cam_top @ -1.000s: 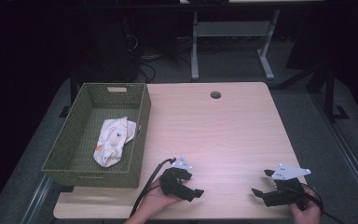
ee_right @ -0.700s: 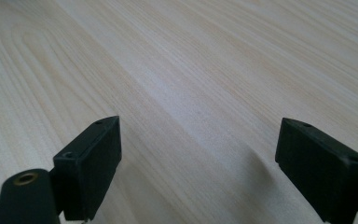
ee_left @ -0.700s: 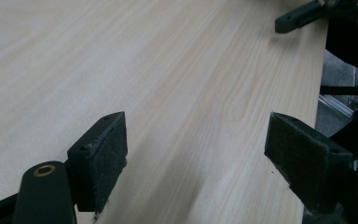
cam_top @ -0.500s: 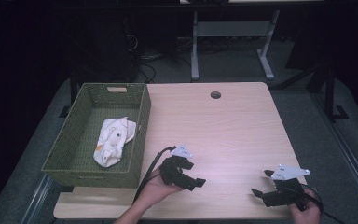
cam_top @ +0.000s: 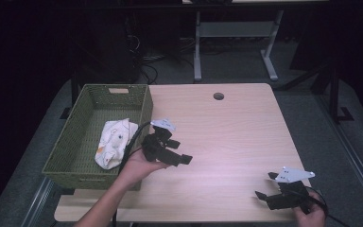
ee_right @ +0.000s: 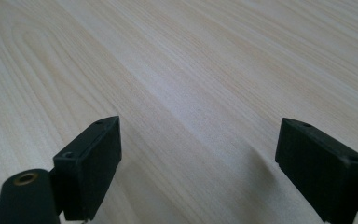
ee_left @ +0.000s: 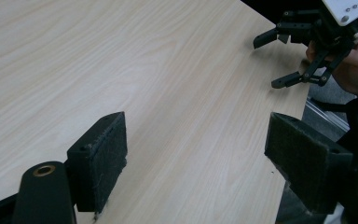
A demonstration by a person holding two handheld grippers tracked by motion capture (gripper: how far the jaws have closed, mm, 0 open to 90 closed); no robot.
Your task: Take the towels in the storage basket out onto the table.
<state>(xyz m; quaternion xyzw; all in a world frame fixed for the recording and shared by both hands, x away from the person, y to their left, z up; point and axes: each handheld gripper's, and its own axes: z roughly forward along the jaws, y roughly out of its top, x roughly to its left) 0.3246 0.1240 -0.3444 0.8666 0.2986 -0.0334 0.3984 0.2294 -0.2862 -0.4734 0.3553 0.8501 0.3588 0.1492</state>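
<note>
Cloth (cam_top: 113, 144), white and crumpled, lies in the green basket (cam_top: 71, 146) at the tabletop's (cam_top: 236, 132) left side. Left gripper (cam_top: 177, 152) hovers beside the basket, fingers released, seemingly empty; right gripper (cam_top: 267, 189) near the front edge, fingers released.

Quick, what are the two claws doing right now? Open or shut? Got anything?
Left gripper: open, holding nothing, up over the table beside the basket.
Right gripper: open, holding nothing, low at the table's near edge.

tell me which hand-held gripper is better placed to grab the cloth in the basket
Left. The left hand-held gripper, jaws open, hovers beside the green basket holding the cloth; the right hand-held gripper sits at the table's far corner.
</note>
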